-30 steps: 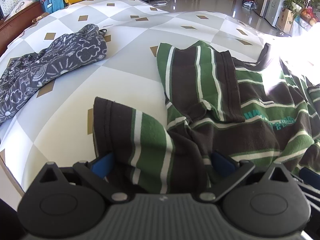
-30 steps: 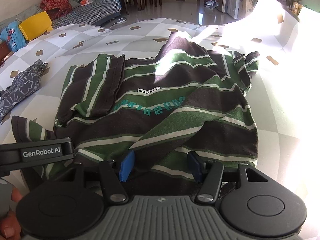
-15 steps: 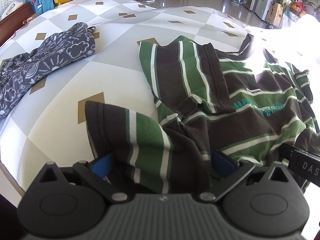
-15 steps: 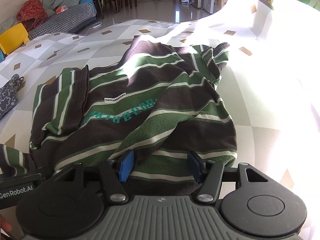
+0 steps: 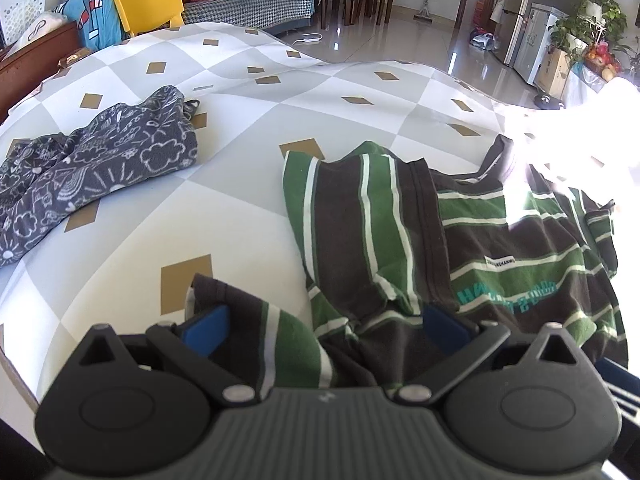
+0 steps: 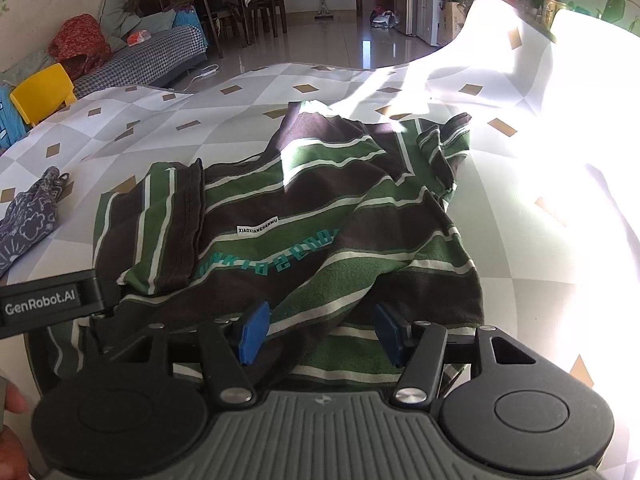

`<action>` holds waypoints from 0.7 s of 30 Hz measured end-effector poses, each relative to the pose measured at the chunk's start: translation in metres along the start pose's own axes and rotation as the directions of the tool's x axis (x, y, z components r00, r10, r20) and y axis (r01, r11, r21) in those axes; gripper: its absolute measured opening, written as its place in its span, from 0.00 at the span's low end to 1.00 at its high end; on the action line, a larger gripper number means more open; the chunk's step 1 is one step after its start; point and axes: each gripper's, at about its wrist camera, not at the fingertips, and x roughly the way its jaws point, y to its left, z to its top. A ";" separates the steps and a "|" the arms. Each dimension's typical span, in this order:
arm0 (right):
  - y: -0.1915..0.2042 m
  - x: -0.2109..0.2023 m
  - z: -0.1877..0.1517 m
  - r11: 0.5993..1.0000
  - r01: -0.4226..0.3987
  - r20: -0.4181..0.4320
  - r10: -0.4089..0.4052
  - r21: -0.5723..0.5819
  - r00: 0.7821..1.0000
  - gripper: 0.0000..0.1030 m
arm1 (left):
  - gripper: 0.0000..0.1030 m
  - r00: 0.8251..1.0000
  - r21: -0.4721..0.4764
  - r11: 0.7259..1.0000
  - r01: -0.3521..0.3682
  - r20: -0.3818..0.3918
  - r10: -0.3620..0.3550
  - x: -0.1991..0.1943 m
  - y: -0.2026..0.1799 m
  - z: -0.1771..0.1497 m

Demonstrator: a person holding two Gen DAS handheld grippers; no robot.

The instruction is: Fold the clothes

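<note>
My left claw [image 5: 326,326] and right claw [image 6: 320,330] both stand spread over the near hem of the striped shirt [image 6: 304,216], which lies crumpled on the diamond-patterned desk [image 5: 240,184].

Shirt [image 5: 500,248] dark brown with green bands and thin white stripes, teal lettering and small white label, bedcover [image 5: 248,184] under it in grey and white diamonds with small tan ones, beside the shirt a dark grey garment [image 5: 92,172] with white doodle print, chair [image 5: 148,6] beyond the bedcover plain yellow

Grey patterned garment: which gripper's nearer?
Left. The left gripper sits on the shirt's edge beside the grey patterned garment; the right gripper lies farther along the striped shirt.
</note>
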 end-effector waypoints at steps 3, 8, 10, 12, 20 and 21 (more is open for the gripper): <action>0.003 0.003 -0.001 1.000 -0.006 -0.009 0.006 -0.008 1.000 0.54 | 1.00 1.000 0.044 0.999 -0.002 0.024 0.001 0.004 -0.010 0.006; 0.003 0.012 -0.004 1.000 -0.010 -0.050 0.011 0.012 0.999 0.54 | 0.94 0.999 0.087 0.996 0.012 0.035 -0.015 0.015 -0.022 0.015; 0.002 0.015 -0.006 1.000 -0.014 -0.061 0.016 0.026 0.998 0.54 | 0.90 0.999 0.094 0.995 0.019 0.027 -0.021 0.022 -0.025 0.018; 0.004 0.015 -0.007 1.000 -0.010 -0.056 0.011 0.016 0.998 0.54 | 0.89 0.999 0.099 0.995 0.028 0.015 -0.029 0.028 -0.028 0.021; 0.009 0.017 -0.009 1.000 0.001 -0.045 -0.002 -0.009 0.999 0.56 | 0.80 0.999 0.138 0.989 0.046 -0.020 -0.044 0.050 -0.040 0.023; 0.009 0.017 -0.009 1.000 0.002 -0.044 -0.003 -0.010 0.999 0.57 | 0.80 0.999 0.144 0.989 0.046 -0.021 -0.043 0.052 -0.042 0.023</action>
